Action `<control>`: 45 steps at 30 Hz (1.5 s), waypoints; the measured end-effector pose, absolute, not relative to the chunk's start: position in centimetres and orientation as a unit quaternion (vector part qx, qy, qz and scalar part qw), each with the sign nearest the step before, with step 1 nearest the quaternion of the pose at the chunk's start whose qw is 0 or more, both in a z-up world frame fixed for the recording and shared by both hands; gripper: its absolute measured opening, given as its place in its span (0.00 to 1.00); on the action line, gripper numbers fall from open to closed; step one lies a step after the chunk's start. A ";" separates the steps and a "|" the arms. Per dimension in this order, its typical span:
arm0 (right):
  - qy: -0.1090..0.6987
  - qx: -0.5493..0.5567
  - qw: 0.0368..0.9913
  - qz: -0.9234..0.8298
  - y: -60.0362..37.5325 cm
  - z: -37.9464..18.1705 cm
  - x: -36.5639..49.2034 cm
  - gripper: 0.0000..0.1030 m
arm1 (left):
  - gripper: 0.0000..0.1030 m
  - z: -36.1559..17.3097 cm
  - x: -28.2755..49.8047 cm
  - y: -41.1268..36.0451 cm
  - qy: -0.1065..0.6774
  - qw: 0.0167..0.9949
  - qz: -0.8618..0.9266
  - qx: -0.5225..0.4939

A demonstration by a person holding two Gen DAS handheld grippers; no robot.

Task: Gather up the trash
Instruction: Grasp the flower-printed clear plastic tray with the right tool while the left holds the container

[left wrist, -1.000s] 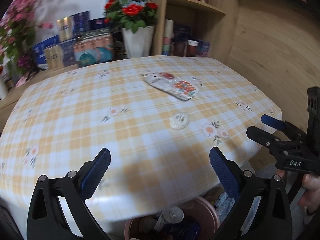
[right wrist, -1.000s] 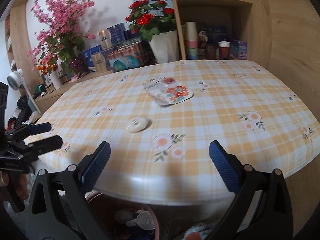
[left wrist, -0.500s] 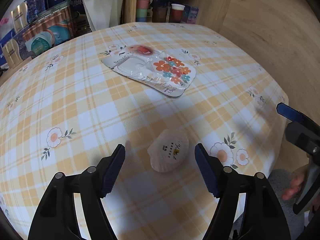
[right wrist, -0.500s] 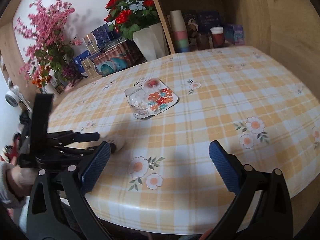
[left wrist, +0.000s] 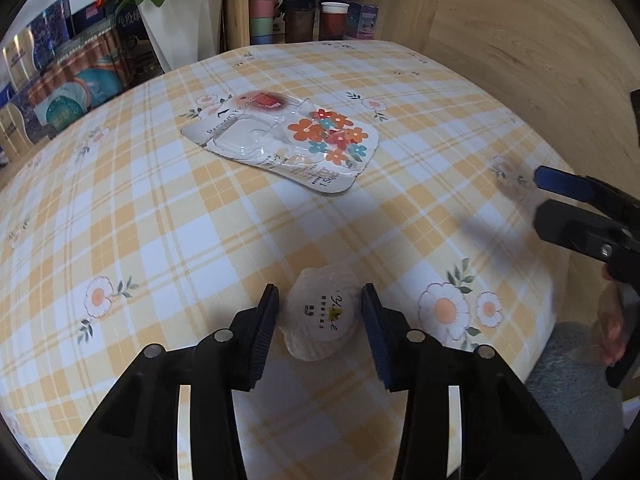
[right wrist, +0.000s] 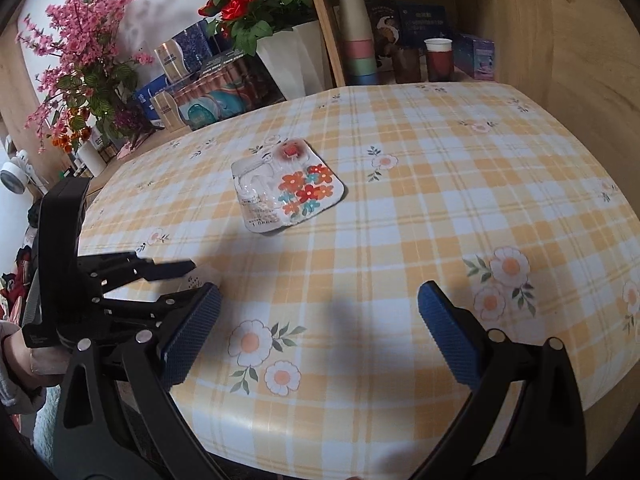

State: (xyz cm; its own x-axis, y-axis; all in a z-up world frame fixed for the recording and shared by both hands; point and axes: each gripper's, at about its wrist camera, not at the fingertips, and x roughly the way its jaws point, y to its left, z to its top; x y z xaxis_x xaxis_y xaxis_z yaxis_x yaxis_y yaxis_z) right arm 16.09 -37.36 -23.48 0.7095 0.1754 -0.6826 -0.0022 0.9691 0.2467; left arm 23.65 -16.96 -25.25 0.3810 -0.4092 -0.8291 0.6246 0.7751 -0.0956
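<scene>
Your left gripper [left wrist: 320, 330], jaws just closing, straddles the small shell-shaped wrapper [left wrist: 319, 322] at the table's [left wrist: 200, 240] near edge without pinching yet, while your right gripper [right wrist: 320, 334] hangs wide open, free for the flowered blister pack [right wrist: 286, 192] farther in.

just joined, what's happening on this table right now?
A person with a claw in each hand is clearing trash off the checked tablecloth. The left claw is down around a small round white packet, its jaws have just been closing, and a sliver of gap shows on each side, so no grip yet. The right claw hangs wide open and empty. A flowered plastic blister pack lies untouched farther back.
</scene>
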 end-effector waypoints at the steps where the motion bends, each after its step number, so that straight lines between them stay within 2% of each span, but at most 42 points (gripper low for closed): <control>1: 0.380 0.117 0.916 0.055 -37.5 -23.4 16.4 0.94 | 0.40 -25.2 23.6 -16.9 0.460 0.822 -0.318 0.108; 6: 0.383 0.106 0.915 0.077 -37.6 -22.3 19.0 0.94 | 0.40 -23.8 23.1 -14.1 0.447 0.837 -0.314 0.031; 11: 0.378 0.004 0.919 0.112 -34.9 -20.8 23.3 0.94 | 0.40 -22.0 22.5 -9.4 0.419 0.865 -0.274 -0.030; 19: 0.407 -0.085 0.898 0.144 -30.8 -22.8 31.2 0.78 | 0.40 -21.4 21.0 -1.5 0.400 0.891 -0.197 -0.084; 26: 0.449 -0.072 0.880 0.140 -30.3 -25.6 35.2 0.74 | 0.40 -21.0 20.8 3.3 0.392 0.902 -0.155 -0.096; 31: 0.472 -0.068 0.869 0.132 -30.4 -26.8 35.7 0.59 | 0.40 -21.1 20.1 4.4 0.389 0.902 -0.152 -0.110; 45: 0.387 -0.078 0.908 0.140 -29.3 -22.5 29.3 0.58 | 0.40 -20.0 16.8 4.3 0.378 0.901 -0.165 -0.132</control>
State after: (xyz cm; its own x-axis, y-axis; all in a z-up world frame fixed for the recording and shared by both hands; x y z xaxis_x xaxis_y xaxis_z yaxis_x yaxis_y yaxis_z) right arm 29.26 -29.25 -22.46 0.6617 0.1946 -0.7240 -0.3153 0.9484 -0.0333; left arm 16.80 4.29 -20.02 0.6593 -0.3974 -0.6382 0.1979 0.9107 -0.3626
